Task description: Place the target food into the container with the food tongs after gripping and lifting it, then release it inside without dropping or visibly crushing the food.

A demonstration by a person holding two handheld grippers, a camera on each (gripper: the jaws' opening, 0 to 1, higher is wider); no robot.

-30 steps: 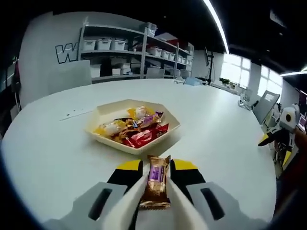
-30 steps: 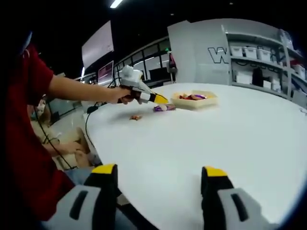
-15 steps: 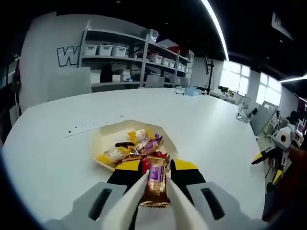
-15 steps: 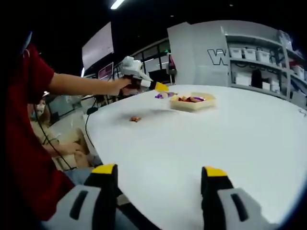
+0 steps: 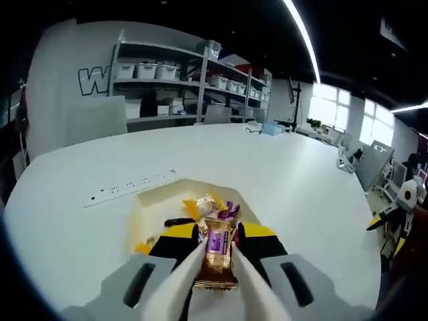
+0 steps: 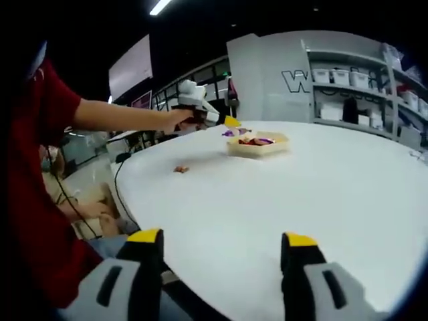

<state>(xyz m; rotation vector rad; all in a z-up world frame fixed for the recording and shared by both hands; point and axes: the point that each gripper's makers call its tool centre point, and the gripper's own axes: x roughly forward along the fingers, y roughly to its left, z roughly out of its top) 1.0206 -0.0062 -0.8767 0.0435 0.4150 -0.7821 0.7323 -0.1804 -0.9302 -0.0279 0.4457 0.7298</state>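
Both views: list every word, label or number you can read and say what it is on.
"W": large outlined letter on the white wall left of the shelves, also seen in the right gripper view; the rest of the word is hidden.
Candy bar held between the tongs in the left gripper: print too blurred to read.
Wrappers in the tray: too small to read.

large outlined letter "W" [image 5: 91, 79] on the white wall [image 5: 60, 67] left of the shelves, further letters hidden behind them, the same "W" [image 6: 291, 81] in the right gripper view, snack wrapper print too small to read
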